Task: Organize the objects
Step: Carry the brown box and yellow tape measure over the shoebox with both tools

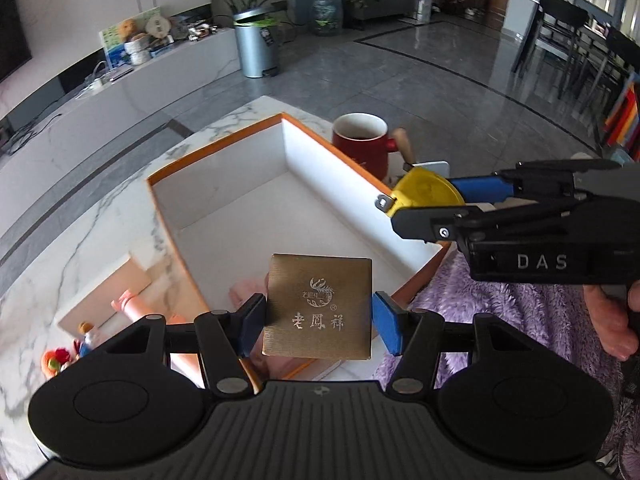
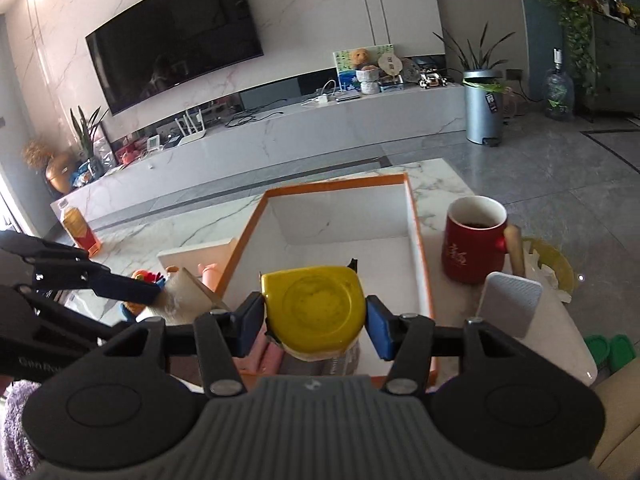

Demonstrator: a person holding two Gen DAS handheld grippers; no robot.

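Marble tabletop [image 2: 440, 184] in a living room carries an open white box with an orange rim [image 1: 224, 148], a red mug [image 2: 474, 240] just beside its right wall and toys on its left. Above the box's near end, the left gripper [image 1: 318, 314] is clenched on a square brass-coloured case [image 1: 318, 306]. The right gripper [image 2: 314, 322] grasps a yellow tape measure [image 2: 316, 308] over the box's near right edge.

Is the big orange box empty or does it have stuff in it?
Nearly empty. The orange box shows bare white floor and walls; only something pink lies at its near end, partly hidden.
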